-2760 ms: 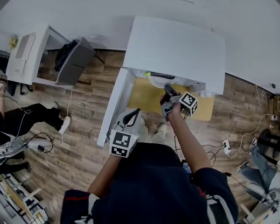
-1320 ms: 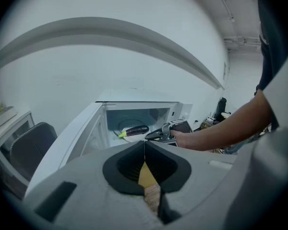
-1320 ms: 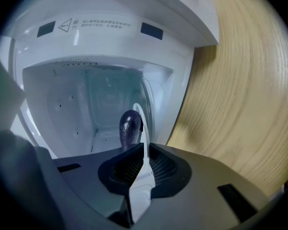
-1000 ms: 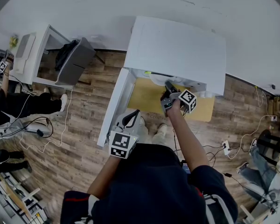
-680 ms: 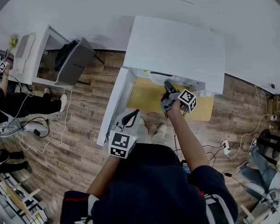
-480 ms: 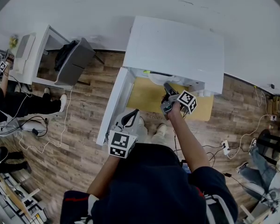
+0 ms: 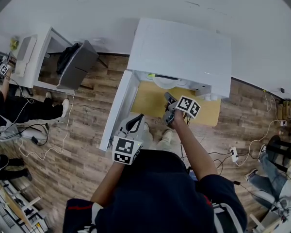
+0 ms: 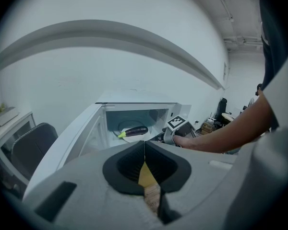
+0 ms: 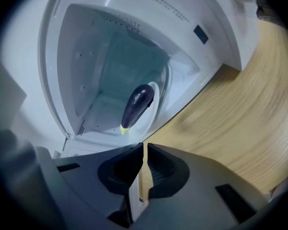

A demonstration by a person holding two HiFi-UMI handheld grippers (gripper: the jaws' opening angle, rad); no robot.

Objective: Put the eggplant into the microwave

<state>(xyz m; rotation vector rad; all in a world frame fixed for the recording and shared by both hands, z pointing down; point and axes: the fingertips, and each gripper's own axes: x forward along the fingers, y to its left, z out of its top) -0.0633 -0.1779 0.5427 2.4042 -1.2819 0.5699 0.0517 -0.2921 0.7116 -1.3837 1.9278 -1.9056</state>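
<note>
Eggplant (image 9: 138,104) lies in the microwave (image 9: 81,51), 12 o'clock of the closed, empty right gripper (image 9: 145,146). The left gripper (image 8: 144,146) is closed too. I'd pull straight back.

Worktop (image 7: 148,101): light wood, bare at its front and right end.
Floor (image 7: 87,130): dark wood planks on all sides of the worktop.
Wall (image 7: 136,4): plain white, behind the worktop.
Desk (image 7: 31,62): white, well left of the worktop, against the wall.
Chair (image 7: 77,62): grey and black, between desk and worktop.
Cable (image 7: 73,103): white, trailing over the floor left of the worktop.
Power strip (image 7: 234,152): on the floor right of the worktop.
Other person (image 7: 19,113): dark clothes, far left of the worktop.
</note>
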